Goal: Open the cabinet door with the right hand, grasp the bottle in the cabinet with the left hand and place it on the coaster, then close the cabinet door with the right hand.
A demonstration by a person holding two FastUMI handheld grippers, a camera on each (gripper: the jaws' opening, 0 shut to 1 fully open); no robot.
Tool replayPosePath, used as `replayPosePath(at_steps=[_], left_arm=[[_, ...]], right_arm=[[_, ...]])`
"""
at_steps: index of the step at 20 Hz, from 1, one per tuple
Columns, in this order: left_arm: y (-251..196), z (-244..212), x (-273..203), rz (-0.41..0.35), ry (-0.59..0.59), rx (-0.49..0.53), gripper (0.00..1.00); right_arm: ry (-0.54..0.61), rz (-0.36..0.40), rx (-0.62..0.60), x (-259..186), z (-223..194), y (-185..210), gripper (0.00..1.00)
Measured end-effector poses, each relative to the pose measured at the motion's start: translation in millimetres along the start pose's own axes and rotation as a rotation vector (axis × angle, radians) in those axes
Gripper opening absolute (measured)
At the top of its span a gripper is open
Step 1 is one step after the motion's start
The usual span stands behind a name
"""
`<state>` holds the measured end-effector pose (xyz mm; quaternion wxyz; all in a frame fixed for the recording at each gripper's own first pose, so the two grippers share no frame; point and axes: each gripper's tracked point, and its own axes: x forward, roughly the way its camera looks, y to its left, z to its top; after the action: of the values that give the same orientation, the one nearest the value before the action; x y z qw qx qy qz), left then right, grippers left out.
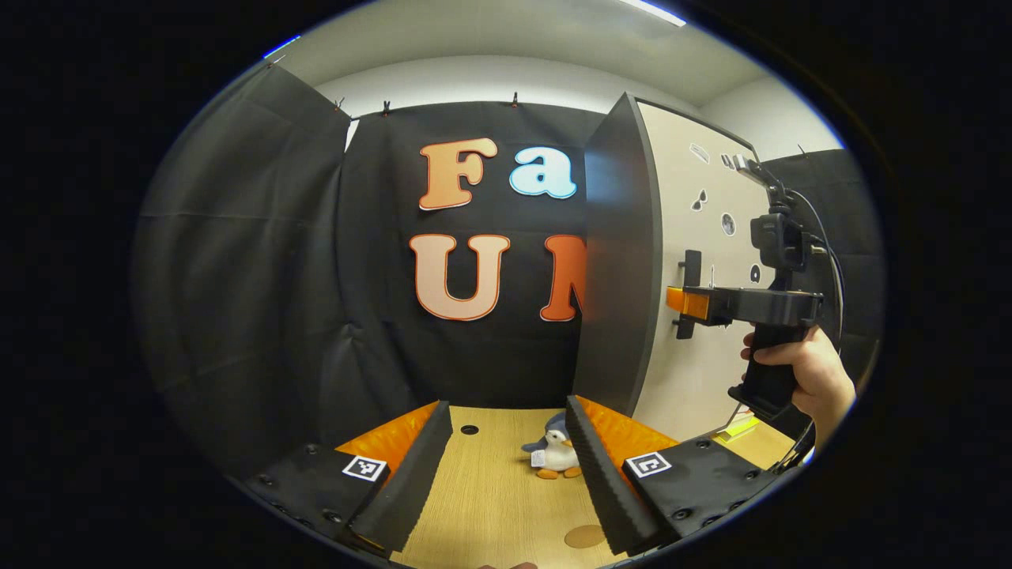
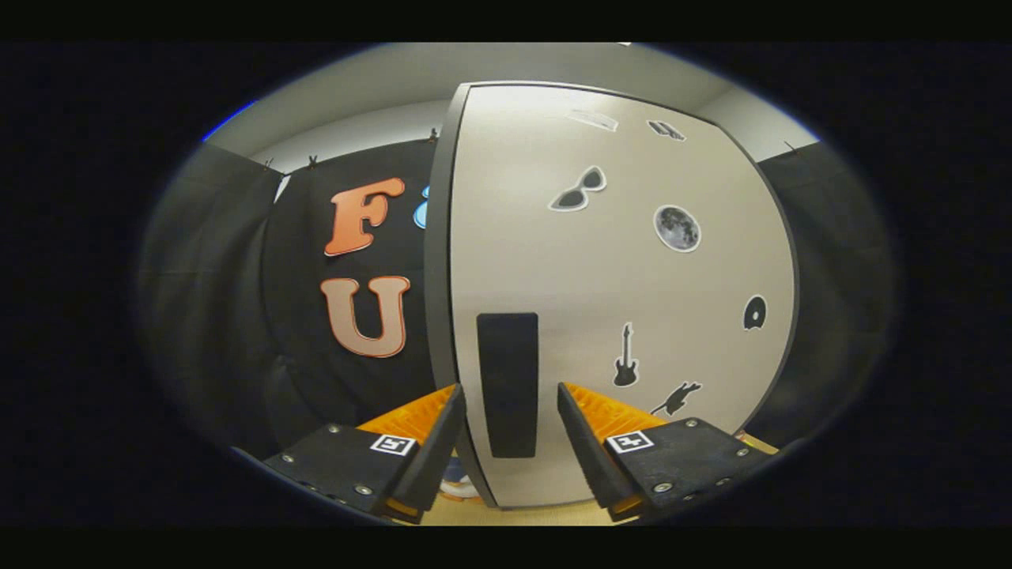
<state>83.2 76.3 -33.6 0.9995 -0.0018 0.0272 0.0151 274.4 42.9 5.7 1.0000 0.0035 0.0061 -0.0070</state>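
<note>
Left gripper view: penguin toy (image 1: 556, 456) (small) beside cabinet (image 1: 624, 261).

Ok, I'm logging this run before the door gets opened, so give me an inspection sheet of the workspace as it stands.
Surface: wooden table, with a round hole near its back.
Job's things: cabinet door looks shut; dark handle on it; round coaster on the table; bottle not seen.
Clutter: penguin plush toy beside the cabinet; a yellow item by the cabinet's base.
Grippers: left gripper open over the table; right gripper open, fingers either side of the handle, contact unclear.
Cables: black cable on the right gripper.
Surroundings: black cloth booth wall; stickers on the door.
</note>
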Motion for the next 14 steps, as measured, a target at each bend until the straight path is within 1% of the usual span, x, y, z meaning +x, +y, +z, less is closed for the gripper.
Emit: replayPosePath(at_steps=[1, 2, 3, 4, 5, 6, 7, 10, 12, 13, 14], left_arm=[[-0.4, -1.8, 0.2, -0.003, 0.003, 0.0, 0.94], [-1.4, -1.7, 0.7, -0.006, 0.006, 0.001, 0.94], [-2.3, -2.9, 1.1, -0.01, 0.008, 0.001, 0.94], [-4.7, -3.0, 0.7, -0.014, 0.01, 0.002, 0.94], [-5.6, -3.0, 2.1, -0.016, 0.011, 0.002, 0.94], [-7.0, -0.6, 2.3, -0.019, 0.004, 0.002, 0.94], [-7.9, 1.8, 3.5, -0.02, 0.0, 0.002, 0.94], [-9.6, 8.0, 9.7, -0.022, -0.005, 0.007, 0.94], [-16.2, 12.4, 12.3, -0.025, -0.006, 0.007, 0.94], [-22.0, 12.4, 6.5, -0.026, -0.007, 0.008, 0.94], [-27.5, 12.8, 1.6, -0.029, -0.007, 0.01, 0.94]], right_arm=[[0.01, 0.0, 0.007, 3.6, -3.9, -0.4, 0.67], [0.019, 0.009, 0.02, 3.3, -5.8, 1.4, 0.54], [0.003, 0.013, 0.027, 4.0, -3.3, 1.5, 0.41], [0.01, 0.018, 0.027, 2.1, -5.1, 1.4, 0.35], [0.009, 0.023, 0.026, 0.7, -4.8, 0.8, 0.34], [0.015, 0.028, 0.029, -1.1, -5.0, 1.3, 0.27], [0.018, 0.034, 0.033, -3.9, -5.2, 0.9, 0.29], [0.012, 0.047, 0.034, -15.9, -4.9, 0.2, 0.2], [0.003, 0.045, 0.038, -23.2, -4.8, -2.9, 0.2], [-0.001, 0.043, 0.04, -26.9, -5.7, -4.7, 0.23], [-0.001, 0.042, 0.041, -31.4, -4.9, -6.6, 0.2]])
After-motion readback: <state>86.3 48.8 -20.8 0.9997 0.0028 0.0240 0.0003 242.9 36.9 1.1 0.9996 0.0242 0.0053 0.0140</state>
